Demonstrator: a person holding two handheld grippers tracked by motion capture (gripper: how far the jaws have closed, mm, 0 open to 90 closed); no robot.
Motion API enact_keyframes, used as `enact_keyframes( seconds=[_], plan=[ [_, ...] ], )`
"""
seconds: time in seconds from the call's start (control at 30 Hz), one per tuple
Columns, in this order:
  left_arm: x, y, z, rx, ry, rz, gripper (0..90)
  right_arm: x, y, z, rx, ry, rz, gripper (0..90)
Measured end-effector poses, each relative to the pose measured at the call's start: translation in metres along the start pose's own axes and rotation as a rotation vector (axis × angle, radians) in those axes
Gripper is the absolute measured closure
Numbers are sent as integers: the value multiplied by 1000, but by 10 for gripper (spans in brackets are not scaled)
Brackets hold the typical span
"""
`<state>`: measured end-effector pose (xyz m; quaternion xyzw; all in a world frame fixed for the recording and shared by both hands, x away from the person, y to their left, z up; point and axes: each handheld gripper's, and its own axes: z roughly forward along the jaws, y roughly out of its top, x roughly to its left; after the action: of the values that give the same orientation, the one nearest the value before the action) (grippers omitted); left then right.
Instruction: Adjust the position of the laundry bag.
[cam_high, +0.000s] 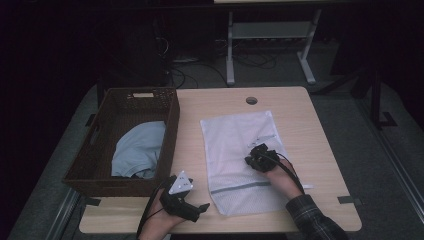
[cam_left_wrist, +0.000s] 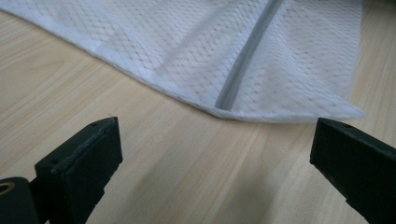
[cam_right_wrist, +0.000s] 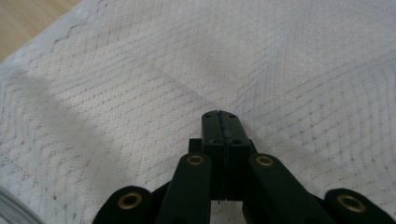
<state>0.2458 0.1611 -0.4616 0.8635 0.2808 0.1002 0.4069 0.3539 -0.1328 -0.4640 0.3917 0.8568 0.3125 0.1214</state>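
White mesh laundry bag: light, limp, snag-prone; best hold at grey zipper hem. Right gripper jaws pressed together on mesh; left gripper spread wide.

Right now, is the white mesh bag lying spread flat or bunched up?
Spread flat. The mesh bag lies as a smooth rectangle on the table, and its grey zipper runs straight across.

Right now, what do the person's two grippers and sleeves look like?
Both grippers are black with two blocky jaws and brass-coloured pivot rivets. The left gripper carries a grey three-cornered plate; black cables trail from each. The right gripper arm wears a dark plaid sleeve.
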Motion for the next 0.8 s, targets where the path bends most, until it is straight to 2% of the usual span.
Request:
enact_keyframes(
  seconds=[0.17, 0.33, 0.5, 0.53, 0.57, 0.6, 0.67, 0.73, 0.77, 0.8],
  plan=[
    [-1, 0, -1, 3, 0, 3, 22, 9, -2, -2, 4, 10, -19, 900],
    [-1, 0, -1, 2, 0, 5, 22, 9, -5, -3, -6, 10, -21, 891],
    [-2, -1, -2, 2, -3, 9, 22, 5, -8, -12, -38, 28, -34, 769],
    [-2, -1, -2, 2, -3, 9, 22, 5, -8, -12, -38, 28, -34, 769],
    [-2, -1, -2, 2, -4, 9, 22, 4, -9, -14, -49, 35, -35, 735],
    [-2, -1, -2, 1, -4, 9, 22, 1, -9, -20, -70, 57, -37, 639],
    [-2, 0, -2, -1, -4, 9, 22, -3, -11, -25, -80, 75, -31, 557],
    [-2, 0, -2, -2, -5, 11, 22, -4, -12, -27, -90, 85, -19, 532],
    [-2, 0, -2, -2, -6, 12, 22, -8, -16, -31, -97, 102, -16, 478],
    [-2, 0, -2, -3, -6, 10, 22, -9, -18, -33, -103, 101, -18, 463]
  ],
)
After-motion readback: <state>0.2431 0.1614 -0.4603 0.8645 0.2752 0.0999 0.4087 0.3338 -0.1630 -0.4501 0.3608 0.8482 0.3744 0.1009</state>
